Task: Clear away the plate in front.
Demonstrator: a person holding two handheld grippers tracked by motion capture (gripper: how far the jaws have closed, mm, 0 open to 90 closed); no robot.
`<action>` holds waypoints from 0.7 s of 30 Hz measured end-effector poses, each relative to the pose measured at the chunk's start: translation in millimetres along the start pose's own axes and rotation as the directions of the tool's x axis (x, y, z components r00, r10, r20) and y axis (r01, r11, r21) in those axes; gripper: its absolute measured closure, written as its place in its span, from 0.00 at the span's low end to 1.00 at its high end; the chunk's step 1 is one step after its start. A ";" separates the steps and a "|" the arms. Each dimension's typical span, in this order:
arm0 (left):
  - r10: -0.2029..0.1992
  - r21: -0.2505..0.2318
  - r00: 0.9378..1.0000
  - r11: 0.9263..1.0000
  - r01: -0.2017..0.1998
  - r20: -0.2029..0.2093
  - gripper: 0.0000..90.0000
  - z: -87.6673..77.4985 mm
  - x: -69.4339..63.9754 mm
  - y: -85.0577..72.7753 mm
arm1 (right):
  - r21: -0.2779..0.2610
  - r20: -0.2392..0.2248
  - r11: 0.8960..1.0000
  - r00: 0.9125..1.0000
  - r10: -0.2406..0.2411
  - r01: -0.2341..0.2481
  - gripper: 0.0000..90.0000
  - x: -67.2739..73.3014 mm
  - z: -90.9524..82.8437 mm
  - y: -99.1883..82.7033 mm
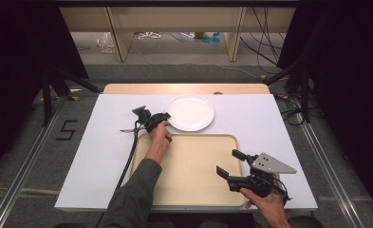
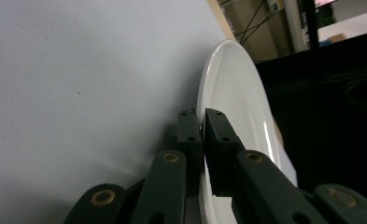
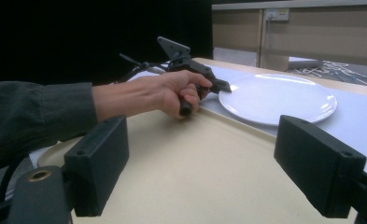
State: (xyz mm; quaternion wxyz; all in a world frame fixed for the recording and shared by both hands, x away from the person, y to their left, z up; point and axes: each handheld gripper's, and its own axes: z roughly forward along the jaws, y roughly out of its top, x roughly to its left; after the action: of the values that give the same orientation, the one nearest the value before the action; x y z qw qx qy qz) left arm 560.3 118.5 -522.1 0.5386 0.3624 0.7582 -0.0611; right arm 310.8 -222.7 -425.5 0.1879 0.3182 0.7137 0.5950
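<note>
Plates: one white plate (image 1: 191, 113) is lying on the bench (image 1: 103, 156).
Trays: one beige tray (image 1: 193, 171) is sitting just beside it.
Grippers: two are showing, the left gripper (image 1: 166, 115) and the right gripper (image 1: 227, 164).
Hands: two are holding them.

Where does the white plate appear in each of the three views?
High view: white plate at centre, beyond the tray.
Left gripper view: plate on edge, right of centre, rim between the jaws.
Right gripper view: plate at right of centre.
Shared landmark: the left gripper.
</note>
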 end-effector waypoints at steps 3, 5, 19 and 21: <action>-0.006 -0.002 1.000 1.000 0.006 0.025 0.96 -0.4 1.0 0.4 | -0.004 0.002 1.000 1.000 -0.003 0.003 0.21 -0.5 0.0 -0.1; -0.017 -0.007 0.999 1.000 0.017 0.047 0.96 0.1 2.0 0.5 | 0.004 0.002 1.000 1.000 -0.001 0.001 0.21 -0.6 -0.8 0.3; -0.043 -0.007 0.993 0.999 0.044 0.110 0.96 -7.6 0.2 0.3 | 0.001 0.012 1.000 1.000 0.001 -0.001 0.21 -1.3 -2.3 1.2; -0.053 -0.007 0.991 0.999 0.054 0.126 0.95 -10.6 -0.1 1.1 | 0.005 0.012 1.000 1.000 0.002 -0.002 0.21 -1.4 -3.0 1.1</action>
State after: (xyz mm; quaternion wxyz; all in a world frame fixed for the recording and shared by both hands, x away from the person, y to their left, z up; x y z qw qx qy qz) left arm 552.8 124.3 -517.4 0.5853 0.3347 0.7325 -0.0943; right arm 310.2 -225.7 -423.9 0.1907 0.3231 0.7138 0.5914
